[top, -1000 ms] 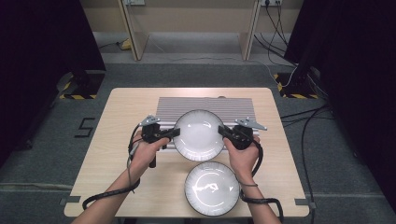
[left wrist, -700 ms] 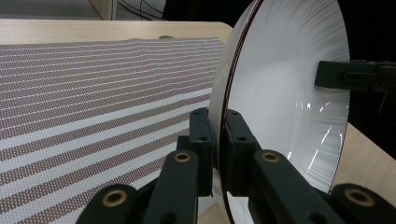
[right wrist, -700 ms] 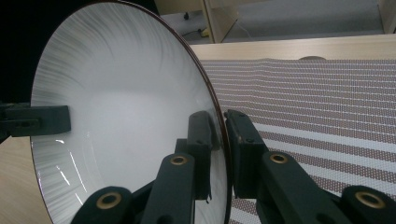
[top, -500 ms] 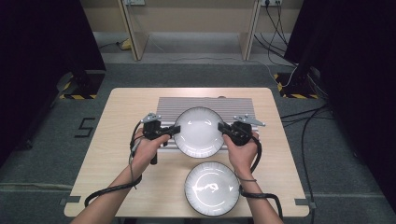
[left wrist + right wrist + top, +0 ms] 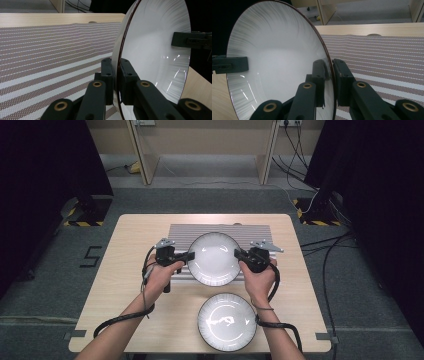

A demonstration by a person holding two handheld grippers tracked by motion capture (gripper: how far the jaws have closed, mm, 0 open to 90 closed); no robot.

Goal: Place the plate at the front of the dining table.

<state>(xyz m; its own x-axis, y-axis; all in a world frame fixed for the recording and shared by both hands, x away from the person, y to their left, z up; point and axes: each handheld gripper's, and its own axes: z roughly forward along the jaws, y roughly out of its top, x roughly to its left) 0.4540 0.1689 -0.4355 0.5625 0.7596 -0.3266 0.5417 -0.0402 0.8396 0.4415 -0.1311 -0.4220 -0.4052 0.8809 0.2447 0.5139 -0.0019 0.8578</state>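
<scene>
Since a second ago the held bowl (image 5: 214,258) has shifted slightly toward the far side of the table (image 5: 125,235), and both hands have followed it; the second bowl has stayed where it was.

From the left: the left gripper (image 5: 186,255) comes in level from the bowl's left side, its jaws pinched tight on the rim, one pad inside the bowl and one outside, as the left gripper view shows plainly. The left hand (image 5: 161,276) sits just below it, forearm running in from the bottom edge with the cable looping down over the wood. The held bowl is white inside with a dark edge, nothing in it, and it lies over the near edge of the striped mat (image 5: 180,231) at the table's middle. On its right side the right gripper (image 5: 239,254) is clamped on the opposite rim in the same way, jaws narrow with the rim between them. The right hand (image 5: 260,275) holds it from below.

Nearer the person, the second bowl (image 5: 227,321) rests on bare wood, also with nothing in it, just apart from the held one and between the two forearms.
</scene>
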